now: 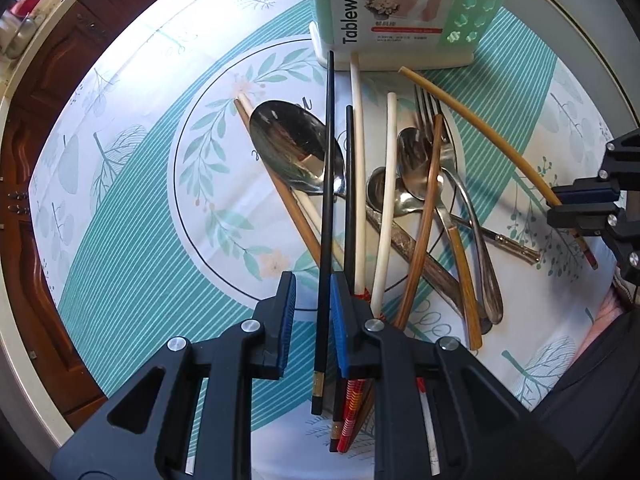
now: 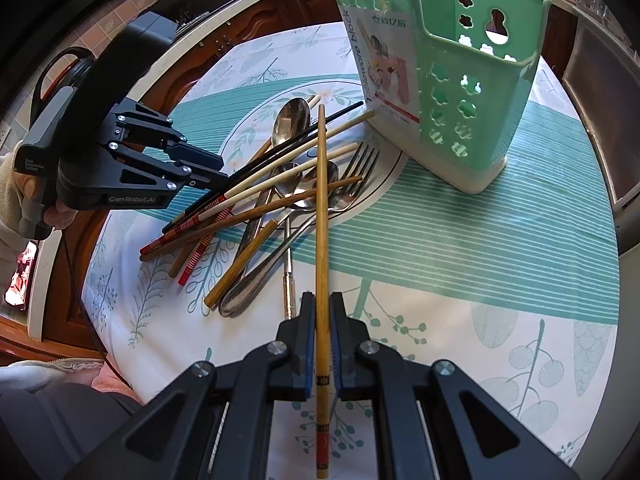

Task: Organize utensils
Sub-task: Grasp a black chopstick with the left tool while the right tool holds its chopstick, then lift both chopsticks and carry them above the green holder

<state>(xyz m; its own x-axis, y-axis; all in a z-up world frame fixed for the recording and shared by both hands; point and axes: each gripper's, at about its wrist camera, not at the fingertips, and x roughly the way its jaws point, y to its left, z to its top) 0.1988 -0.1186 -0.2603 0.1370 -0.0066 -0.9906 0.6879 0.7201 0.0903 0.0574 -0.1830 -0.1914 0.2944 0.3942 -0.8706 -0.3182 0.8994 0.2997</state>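
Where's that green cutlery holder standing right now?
The green cutlery holder stands upright on the tablecloth at the far side of the utensil pile, just beyond the fork, right of centre in the right wrist view.

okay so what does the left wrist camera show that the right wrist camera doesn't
Only the left wrist view shows the left gripper from behind, its blue pads around a black chopstick with a gap on one side, and the holder's "Tableware" label head-on.

Only the right wrist view shows the right gripper shut on a yellow bamboo chopstick, the green holder's perforated side and open top, and the hand carrying the left gripper.

Both show the pile of spoons, fork and chopsticks on the leaf-patterned tablecloth.
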